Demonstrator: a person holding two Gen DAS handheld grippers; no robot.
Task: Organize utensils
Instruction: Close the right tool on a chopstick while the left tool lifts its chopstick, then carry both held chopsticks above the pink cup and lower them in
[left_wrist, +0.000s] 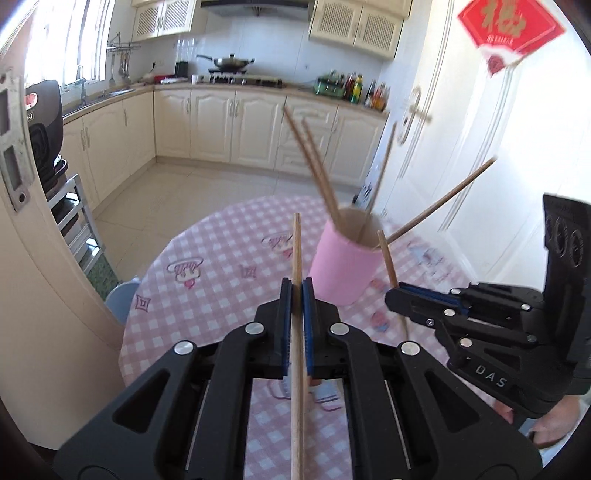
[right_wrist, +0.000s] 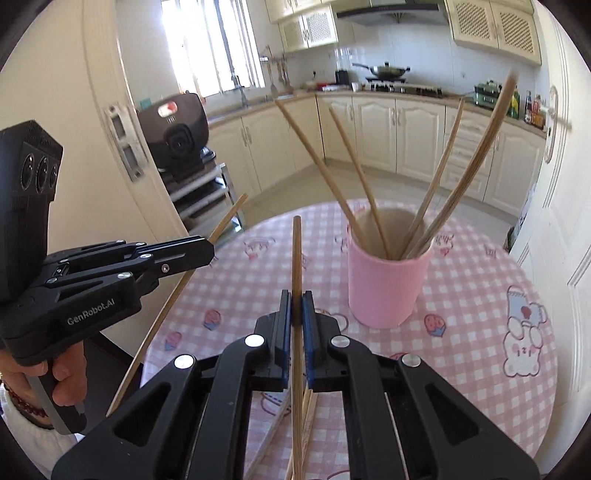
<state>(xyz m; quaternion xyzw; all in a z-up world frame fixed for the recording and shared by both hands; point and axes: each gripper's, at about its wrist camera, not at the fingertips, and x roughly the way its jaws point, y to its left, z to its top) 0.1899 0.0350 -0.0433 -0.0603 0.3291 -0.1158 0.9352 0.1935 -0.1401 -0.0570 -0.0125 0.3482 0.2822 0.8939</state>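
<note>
Item: left gripper (left_wrist: 296, 291), jaws clamped on one wooden chopstick (left_wrist: 296, 251), gripped partway along so the tip projects forward, presumably for dropping end-first. Item: right gripper (right_wrist: 296, 302), jaws likewise pinched on a second chopstick (right_wrist: 296, 254), held the same way. Item: pink cup (right_wrist: 388, 284), upright on the round table (right_wrist: 480, 295) toward its far edge, already holding several chopsticks (right_wrist: 369, 192) fanned against its rim. The cup stands ahead of both claws, right of the left one and slightly right of the right one. Item: loose chopsticks (right_wrist: 306, 410) lying at the table's near edge, beneath the right gripper, not yet sorted.
</note>
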